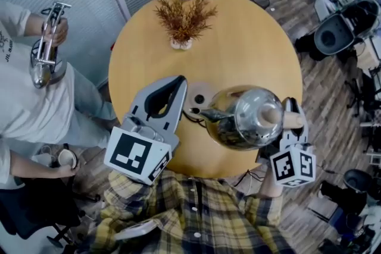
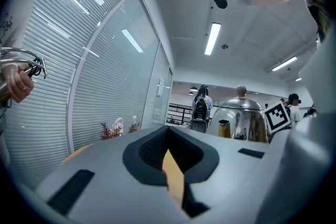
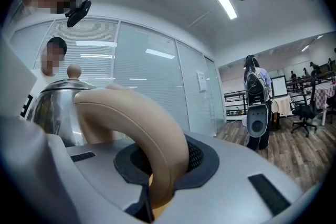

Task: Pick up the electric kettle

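The left claw (image 1: 178, 81), jaws closed together on nothing, hovers over the near edge of the round desk (image 1: 250, 50). To its right the steel electric kettle (image 1: 244, 119), lid on, hangs above that edge, its tan handle (image 3: 136, 128) clamped in the right claw (image 1: 290, 110).

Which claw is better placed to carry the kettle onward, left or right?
Right, I'd say. The right claw grips the kettle by its beige handle. The left claw holds nothing, jaws together, off beside the spout.
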Available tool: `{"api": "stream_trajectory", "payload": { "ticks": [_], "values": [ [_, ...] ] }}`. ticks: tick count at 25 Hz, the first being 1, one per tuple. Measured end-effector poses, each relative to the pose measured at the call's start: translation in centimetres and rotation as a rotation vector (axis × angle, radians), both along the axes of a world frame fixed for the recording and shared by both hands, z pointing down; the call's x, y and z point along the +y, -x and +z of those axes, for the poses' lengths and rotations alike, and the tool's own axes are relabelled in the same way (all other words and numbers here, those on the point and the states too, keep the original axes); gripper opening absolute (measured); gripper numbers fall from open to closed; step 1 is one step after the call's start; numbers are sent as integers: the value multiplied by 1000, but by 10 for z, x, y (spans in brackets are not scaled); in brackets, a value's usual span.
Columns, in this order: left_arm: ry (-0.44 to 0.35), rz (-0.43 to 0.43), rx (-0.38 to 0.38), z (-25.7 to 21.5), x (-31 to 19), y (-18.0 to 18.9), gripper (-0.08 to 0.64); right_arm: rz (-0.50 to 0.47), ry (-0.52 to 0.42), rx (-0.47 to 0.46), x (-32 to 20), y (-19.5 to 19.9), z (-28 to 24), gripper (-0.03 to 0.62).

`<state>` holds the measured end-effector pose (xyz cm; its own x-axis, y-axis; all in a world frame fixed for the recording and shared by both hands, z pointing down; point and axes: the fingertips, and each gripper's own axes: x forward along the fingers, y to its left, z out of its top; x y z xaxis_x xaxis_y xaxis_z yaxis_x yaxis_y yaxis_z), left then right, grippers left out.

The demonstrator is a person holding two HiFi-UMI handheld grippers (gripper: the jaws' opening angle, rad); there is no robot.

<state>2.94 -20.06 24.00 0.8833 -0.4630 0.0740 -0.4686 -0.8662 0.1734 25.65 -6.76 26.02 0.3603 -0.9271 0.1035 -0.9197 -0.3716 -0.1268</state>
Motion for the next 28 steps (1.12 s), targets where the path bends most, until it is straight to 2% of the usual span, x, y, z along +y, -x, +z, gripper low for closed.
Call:
{"api": "stream_trajectory", "payload": {
  "ticks": [13, 19, 24, 28],
  "values": [
    [26, -9, -7, 9, 3, 4, 2, -12, 2, -7, -5, 2, 10, 69],
    [-5, -9, -11, 5, 2, 4, 2, -11, -5, -15, -6, 2, 9, 69],
    [22, -10, -14, 8, 4, 4, 2, -12, -5, -21, -5, 1, 9, 69],
    [-1, -12, -13, 7, 3, 7, 2, -16, -11, -34, -6, 3, 15, 69]
  ]
}}
